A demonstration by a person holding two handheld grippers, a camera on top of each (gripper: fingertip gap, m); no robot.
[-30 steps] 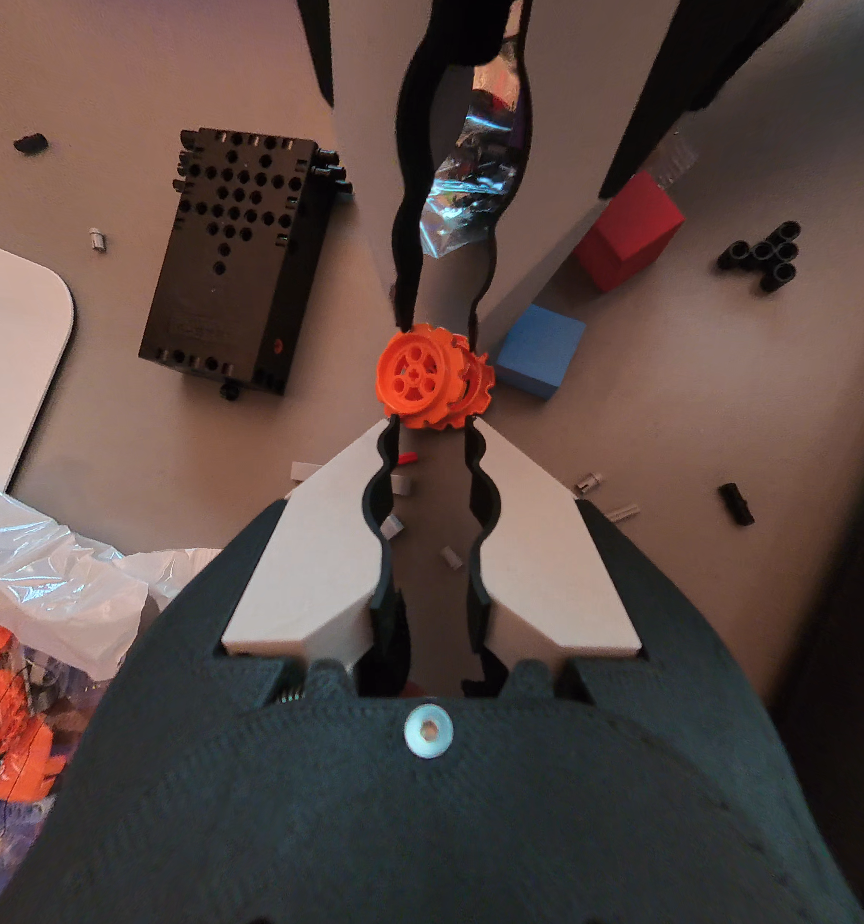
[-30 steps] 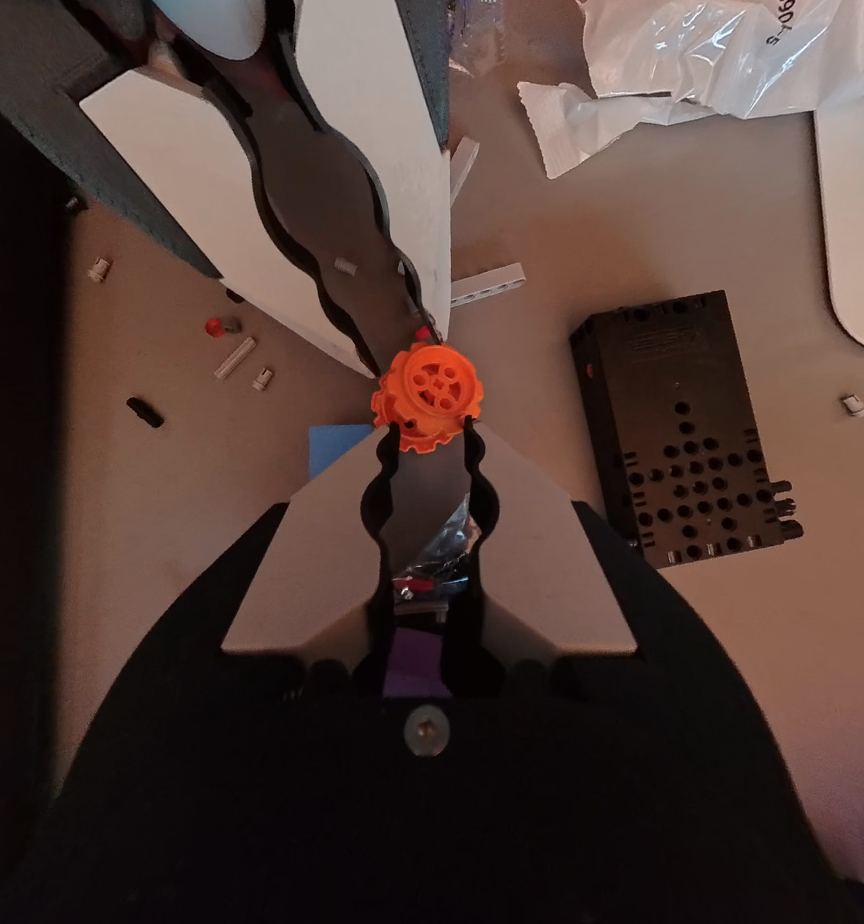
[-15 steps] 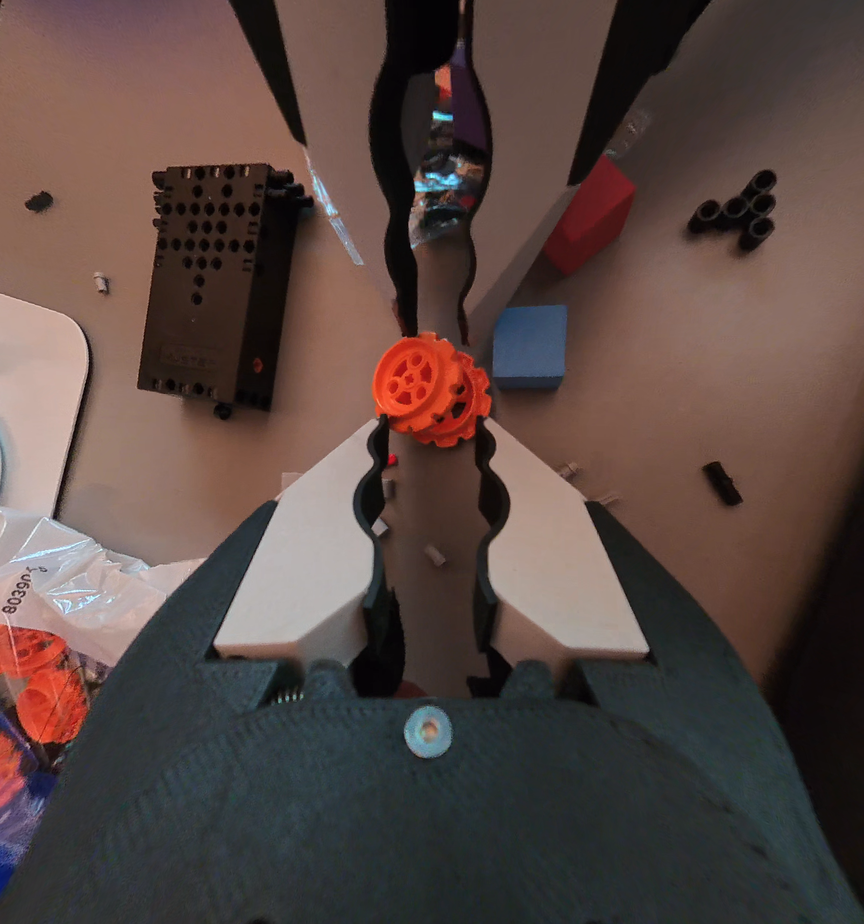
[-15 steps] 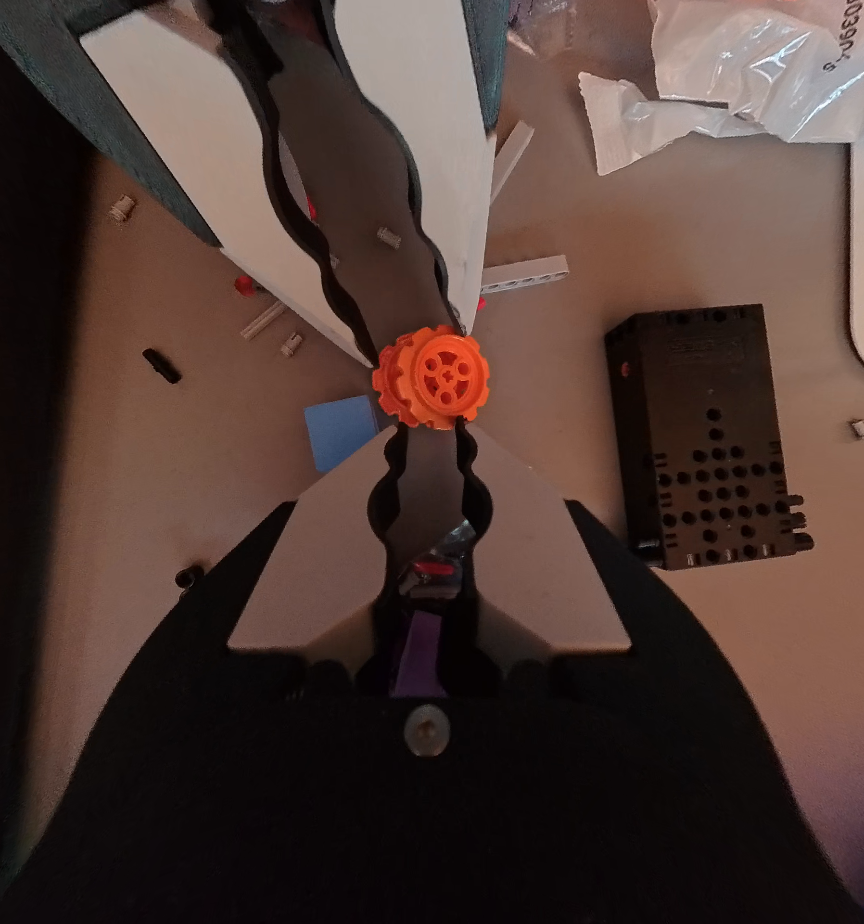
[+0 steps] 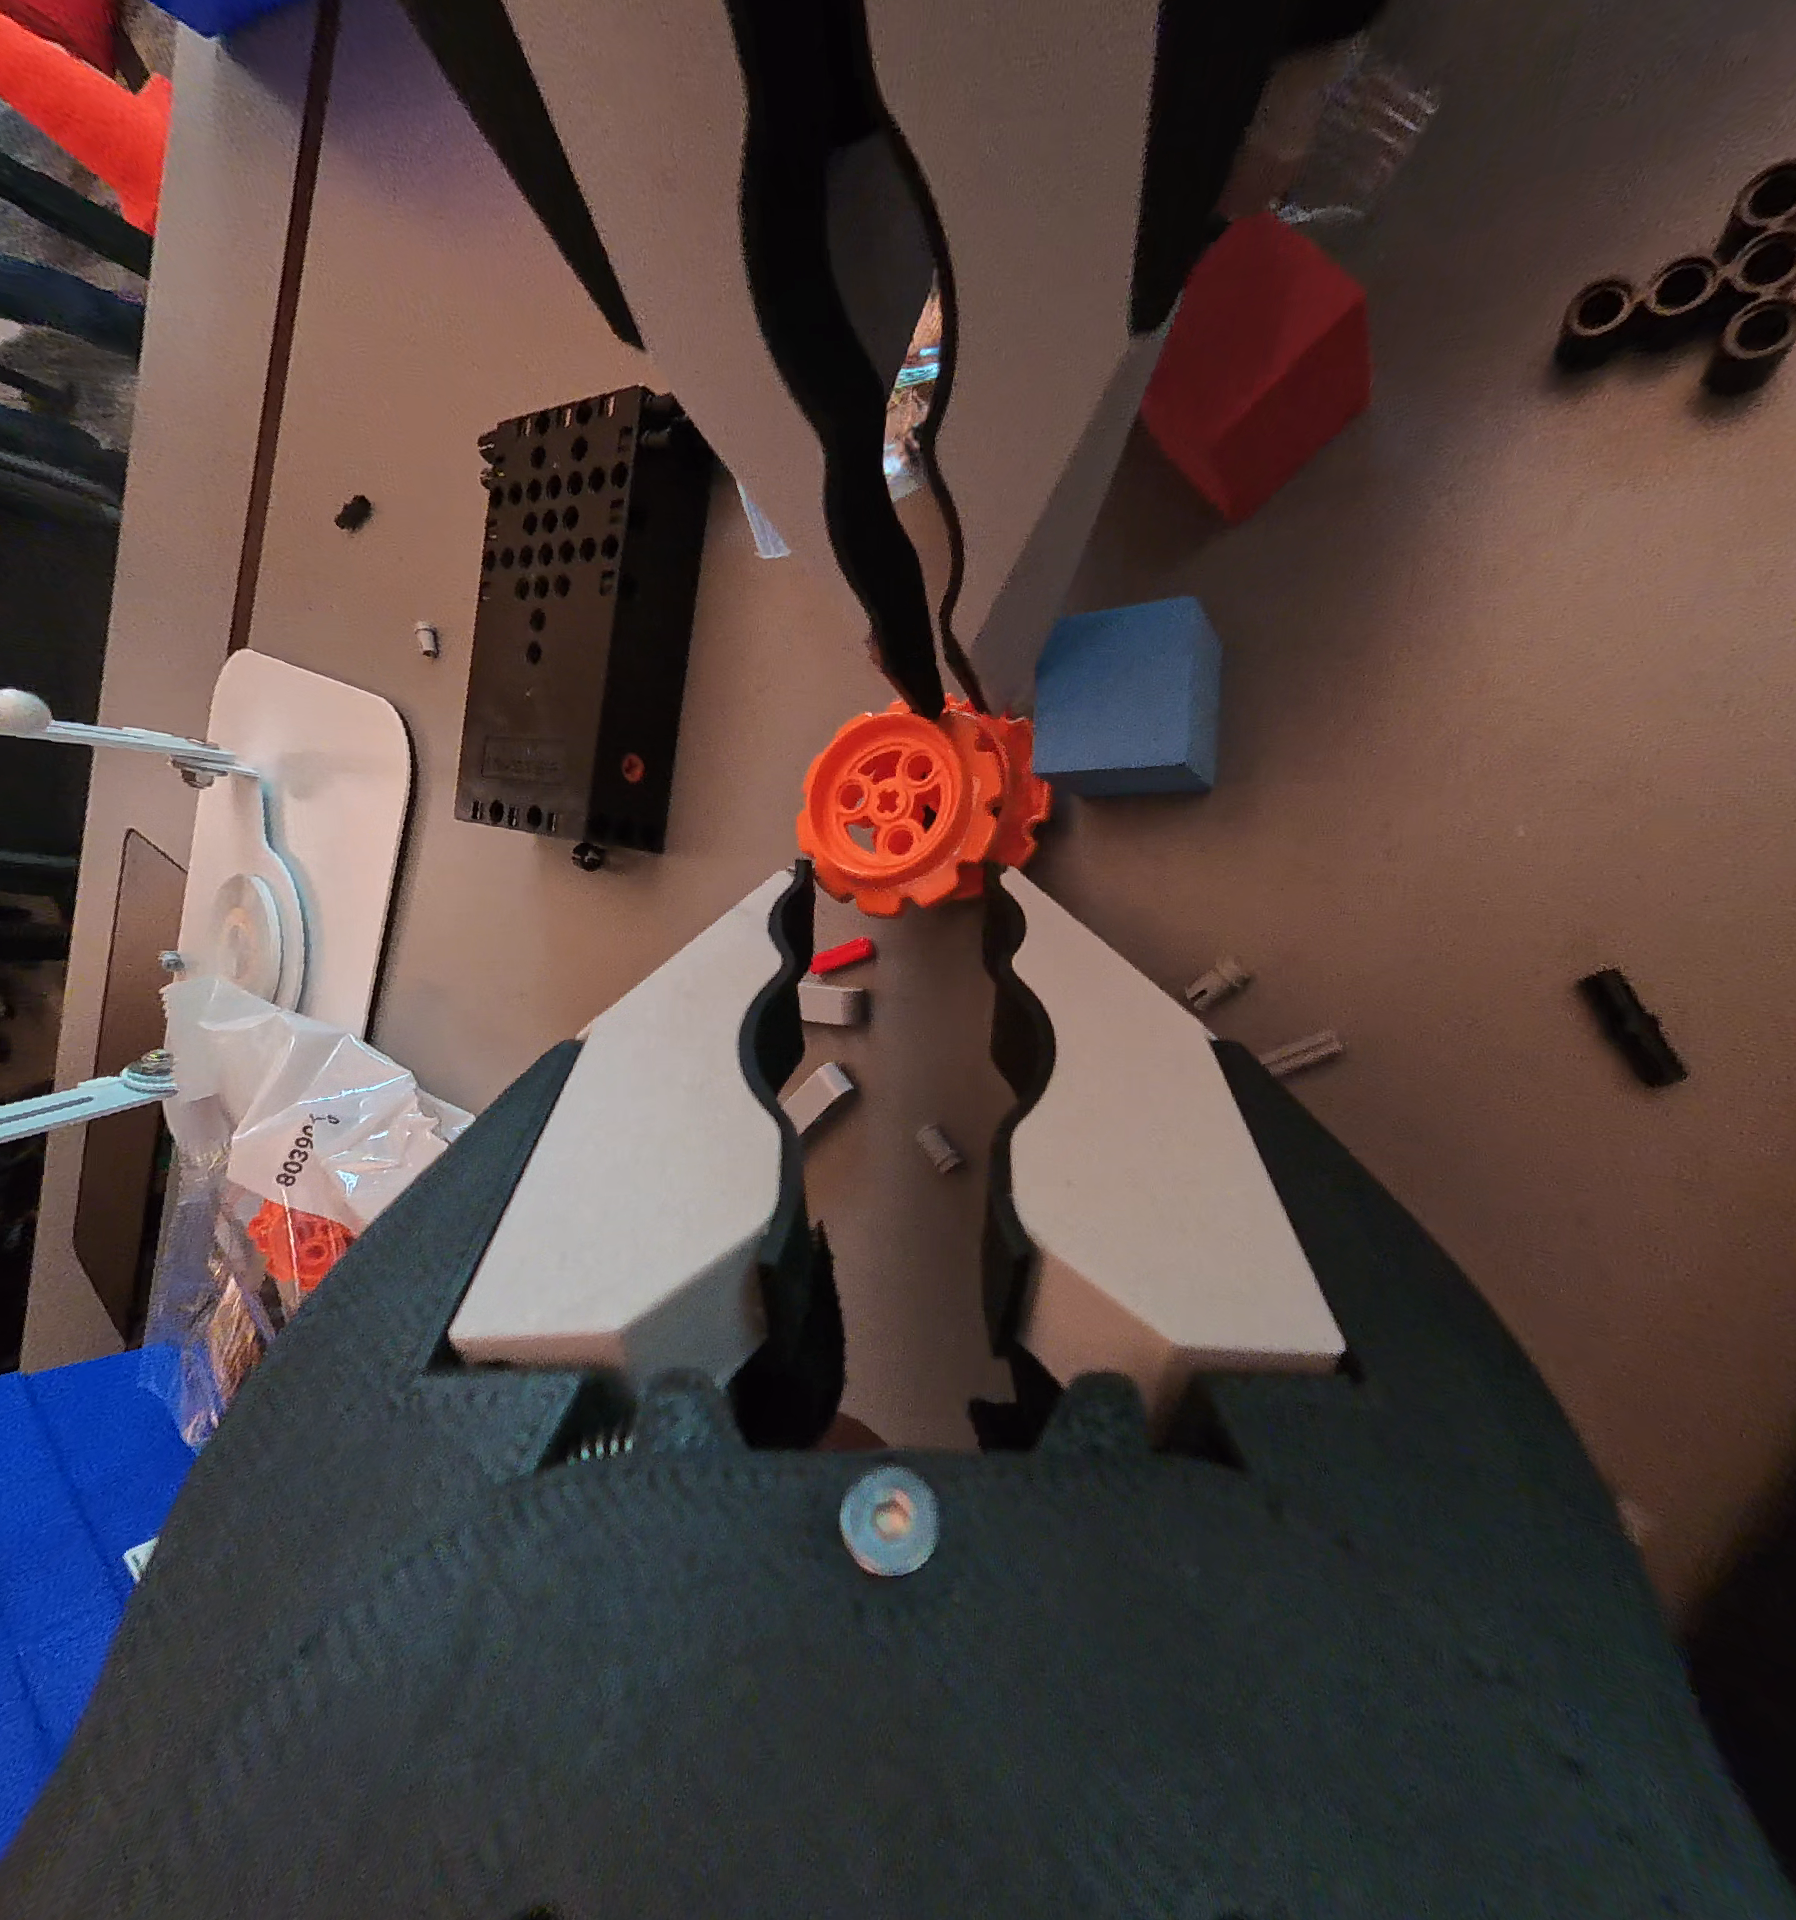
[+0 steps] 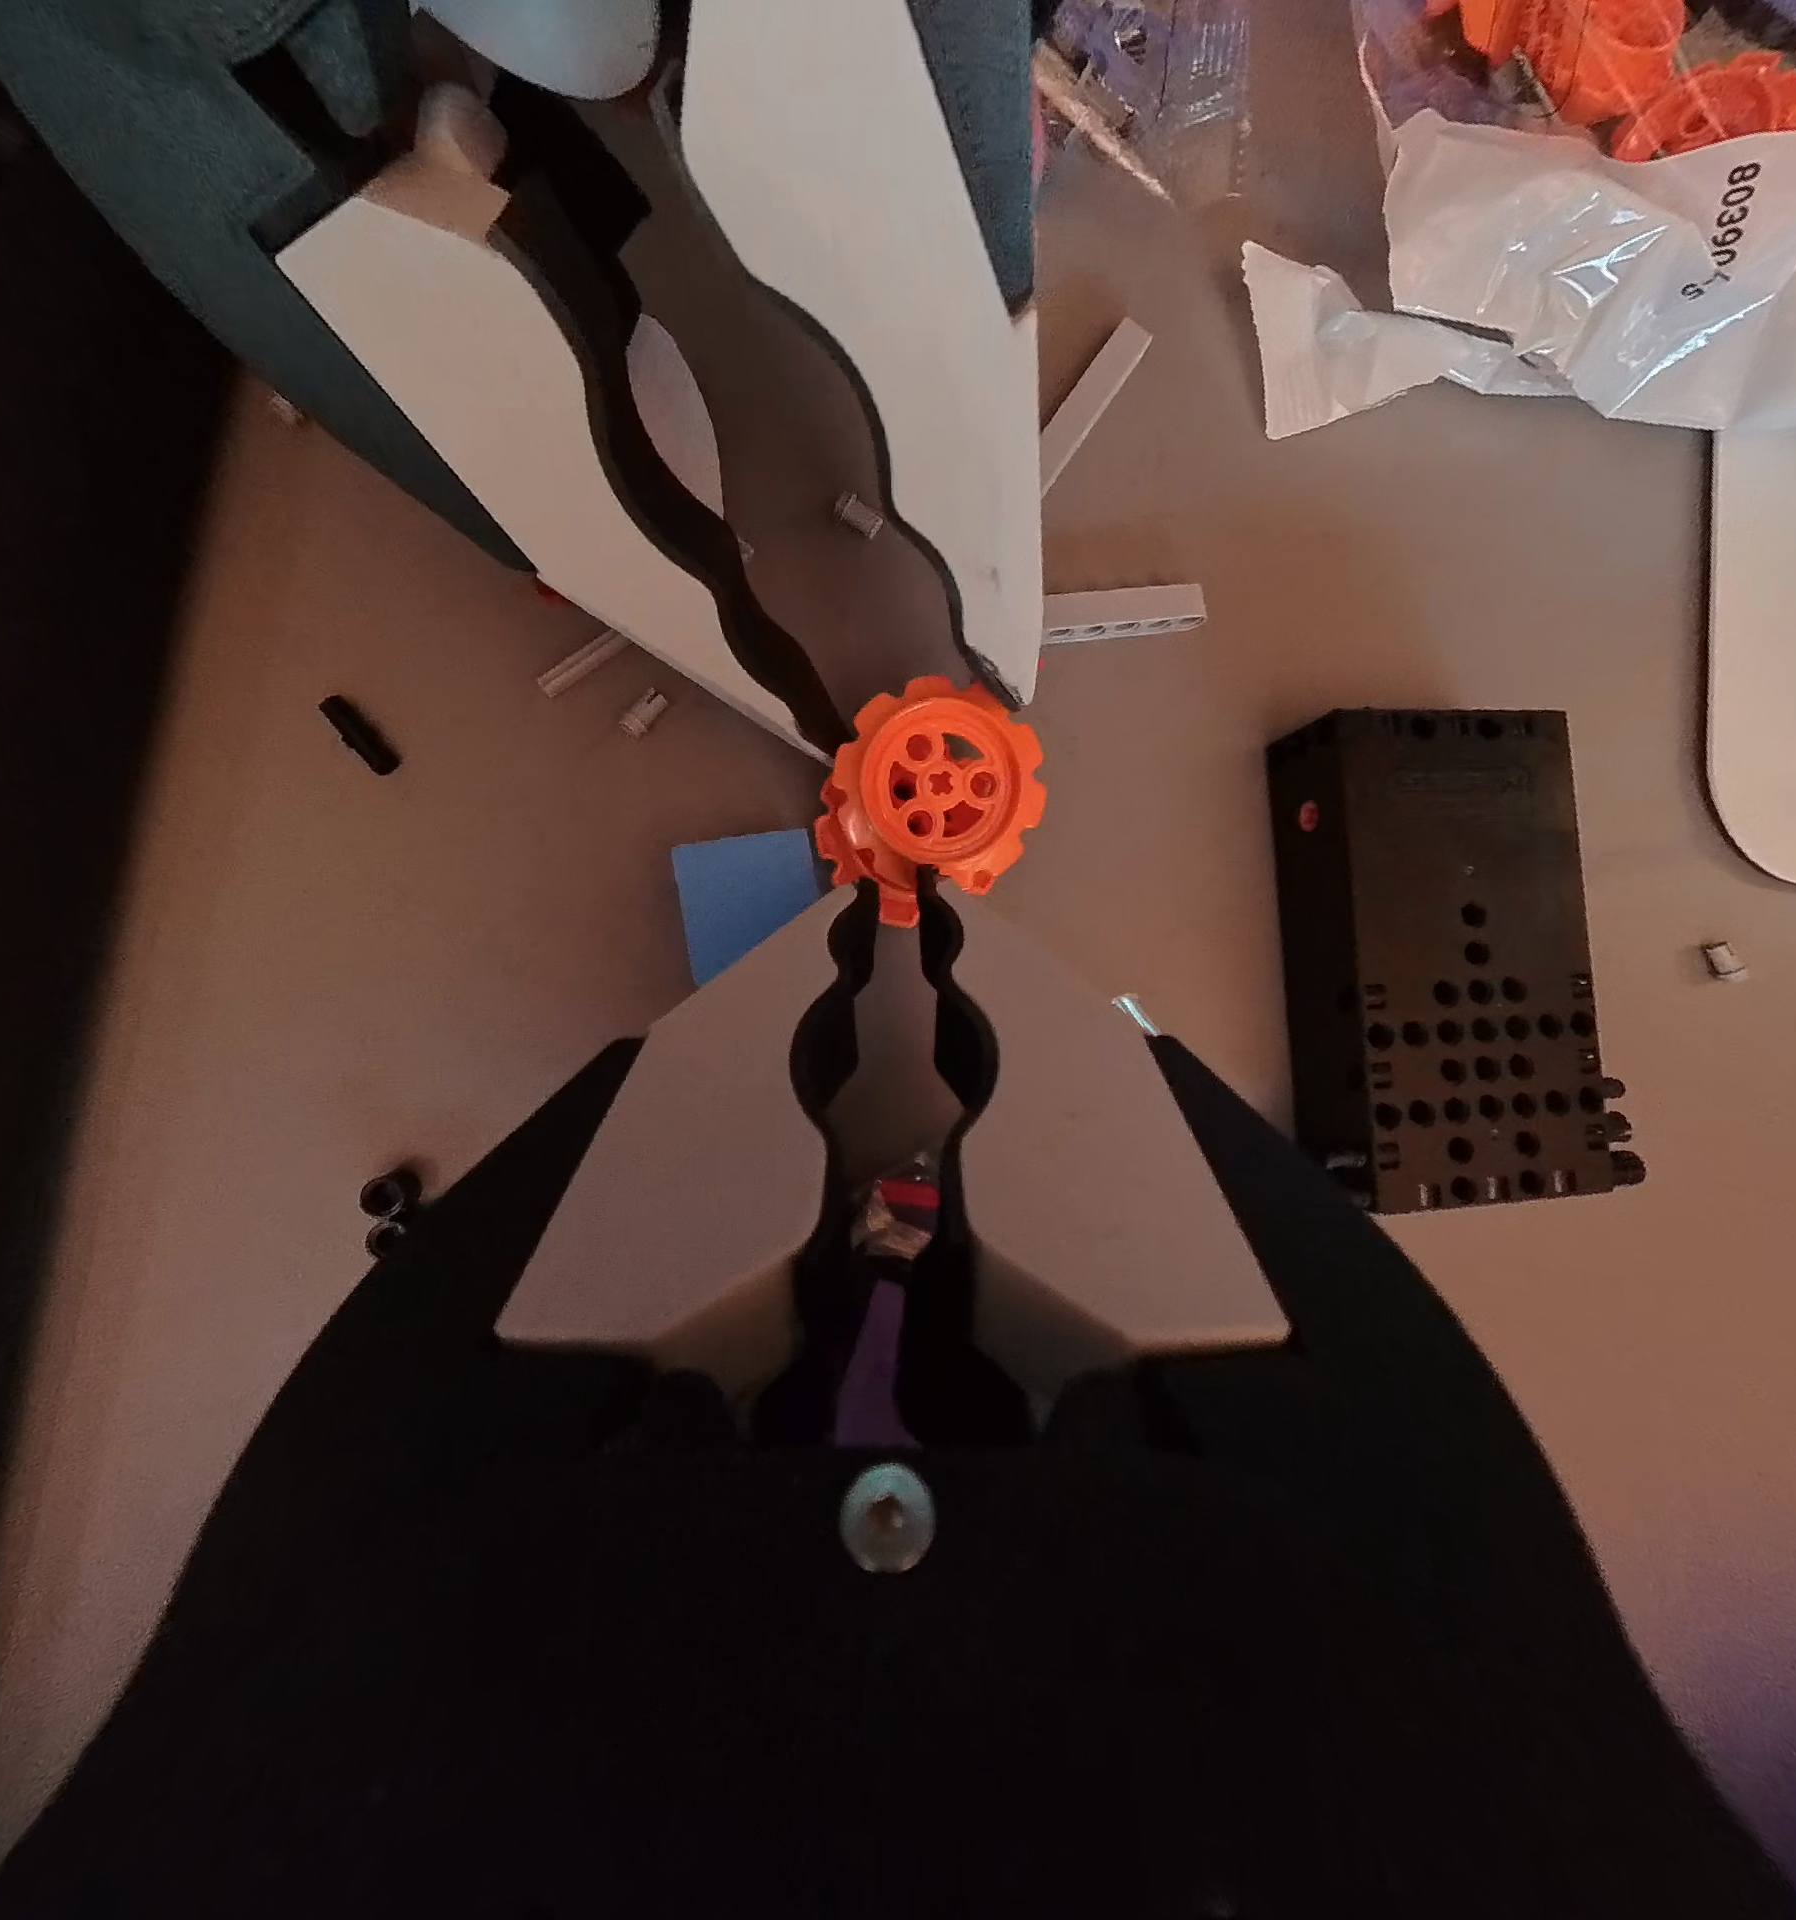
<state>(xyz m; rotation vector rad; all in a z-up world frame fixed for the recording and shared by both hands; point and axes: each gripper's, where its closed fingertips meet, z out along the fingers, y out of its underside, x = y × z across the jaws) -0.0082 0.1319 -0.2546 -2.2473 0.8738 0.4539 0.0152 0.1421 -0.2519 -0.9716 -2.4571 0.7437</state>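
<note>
Two orange toothed wheels sit pressed together face to face, one in front [image 5: 889, 805] and one behind [image 5: 1013, 790], held in the air above the brown table between both grippers, which meet tip to tip. My left gripper [image 5: 894, 883] is shut across the pair from below. My right gripper [image 5: 925, 686] comes in from the top with its jaws nearly together, on a wheel's rim. In the right wrist view my right gripper [image 6: 889, 899] pinches the toothed edge of the wheels [image 6: 941, 795], and the left gripper [image 6: 920, 717] clamps them from above.
A black perforated box [image 5: 572, 623] lies on the table beside a blue cube [image 5: 1122, 696] and a red cube [image 5: 1258, 364]. A plastic bag with orange wheels [image 6: 1600, 260], a white plate [image 6: 1787, 675], a grey beam [image 6: 1122, 613] and small pins lie around. The table edge [image 5: 198, 520] is left. My left and right fingertips are right by each other.
My right gripper's jaws have closed further, from spanning the wheels to pinching a rim. The wheels have turned, and both grippers have shifted and tilted over the table.
</note>
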